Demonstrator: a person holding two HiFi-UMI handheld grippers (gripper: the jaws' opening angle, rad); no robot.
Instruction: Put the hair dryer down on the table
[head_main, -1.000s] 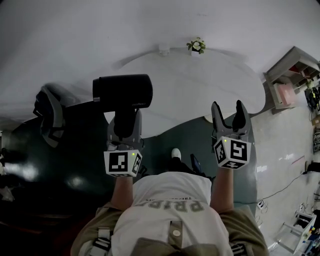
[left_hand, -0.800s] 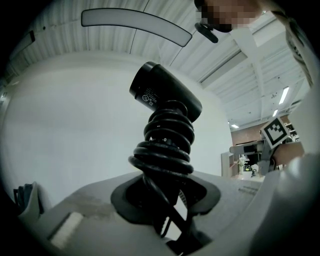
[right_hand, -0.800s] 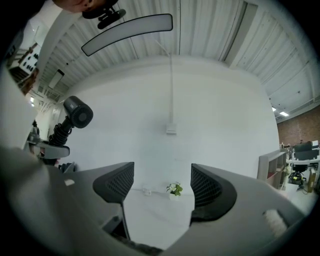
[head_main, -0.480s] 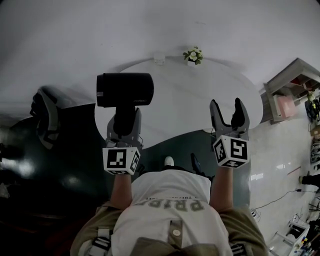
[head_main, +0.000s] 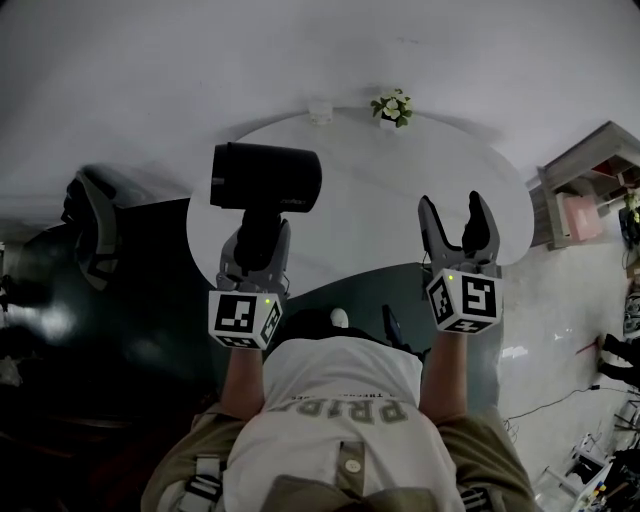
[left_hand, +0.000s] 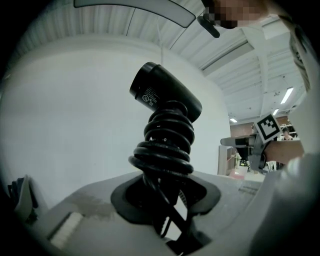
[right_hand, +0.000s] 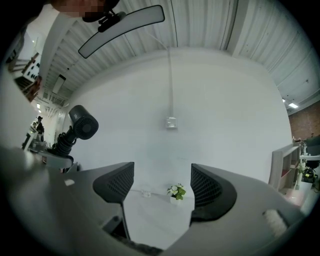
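Black pads of the left gripper pinch the cord-wrapped handle of the hair dryer, which is held upright above the left part of the white table, left of the frame's centre. Its heavy head sits high over the grip, so it may tip, or slide on the coiled cord, and land hard if released too early. The right gripper is spread, with nothing between its jaws. Both forearms reach forward side by side.

So the table sits mid-frame, plant on its far edge up top. The hair dryer is over its left side, the right gripper over its right, chair at far left.
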